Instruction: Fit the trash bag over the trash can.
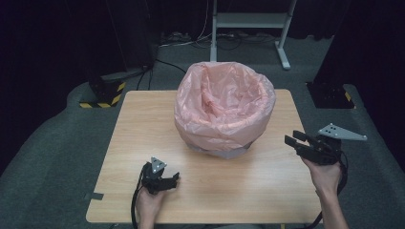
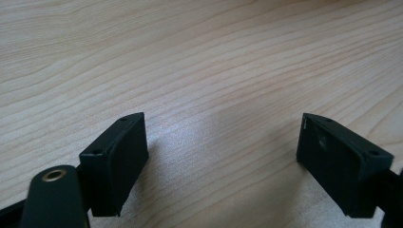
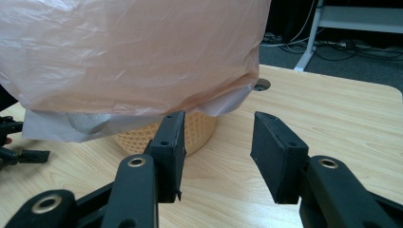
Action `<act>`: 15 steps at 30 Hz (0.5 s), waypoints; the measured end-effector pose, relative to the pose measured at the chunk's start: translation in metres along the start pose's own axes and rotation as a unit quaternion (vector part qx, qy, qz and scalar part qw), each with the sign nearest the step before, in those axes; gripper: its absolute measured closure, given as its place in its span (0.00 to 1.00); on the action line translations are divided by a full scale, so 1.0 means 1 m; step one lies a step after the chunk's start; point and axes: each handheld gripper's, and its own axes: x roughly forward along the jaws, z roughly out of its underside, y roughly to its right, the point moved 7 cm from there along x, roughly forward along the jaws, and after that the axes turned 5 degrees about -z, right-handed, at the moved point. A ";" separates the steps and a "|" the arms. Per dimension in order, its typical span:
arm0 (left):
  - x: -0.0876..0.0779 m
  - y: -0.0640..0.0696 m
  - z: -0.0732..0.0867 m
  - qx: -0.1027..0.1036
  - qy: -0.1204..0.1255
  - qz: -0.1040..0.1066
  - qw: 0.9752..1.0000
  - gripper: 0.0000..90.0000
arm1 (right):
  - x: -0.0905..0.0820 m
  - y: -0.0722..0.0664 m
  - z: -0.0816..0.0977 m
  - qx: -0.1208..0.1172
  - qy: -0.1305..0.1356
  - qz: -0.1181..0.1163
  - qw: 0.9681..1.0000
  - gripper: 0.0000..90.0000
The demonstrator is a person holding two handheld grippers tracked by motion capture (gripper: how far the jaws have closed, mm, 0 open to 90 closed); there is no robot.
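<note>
Now both grippers sit beside the bagged basket
Left gripper (image 1: 173, 179) rests on the table (image 1: 239, 191), jaws wide, empty; right gripper (image 1: 292, 139) half-open, empty, facing the pink-lined basket (image 1: 224, 107) mid-table

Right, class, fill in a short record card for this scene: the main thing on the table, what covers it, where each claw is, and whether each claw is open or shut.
Main thing: basket standing on the wooden table
Cover: pink plastic bag lining it, folded down over the rim
Left claw: low over the table's near left part, apart from the basket
Left claw state: open, nothing between the jaws
Right claw: at the table's right edge, pointing toward the basket
Right claw state: open, nothing held
</note>
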 end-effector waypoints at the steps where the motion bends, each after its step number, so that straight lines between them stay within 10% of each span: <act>1: 0.000 0.000 0.000 0.000 0.000 0.000 1.000 0.19 | 0.001 0.000 0.001 0.001 0.001 0.000 1.000 0.61; 15: 0.000 0.000 0.000 0.000 0.000 0.000 1.000 0.19 | 0.016 0.007 0.019 0.014 -0.008 -0.001 1.000 0.61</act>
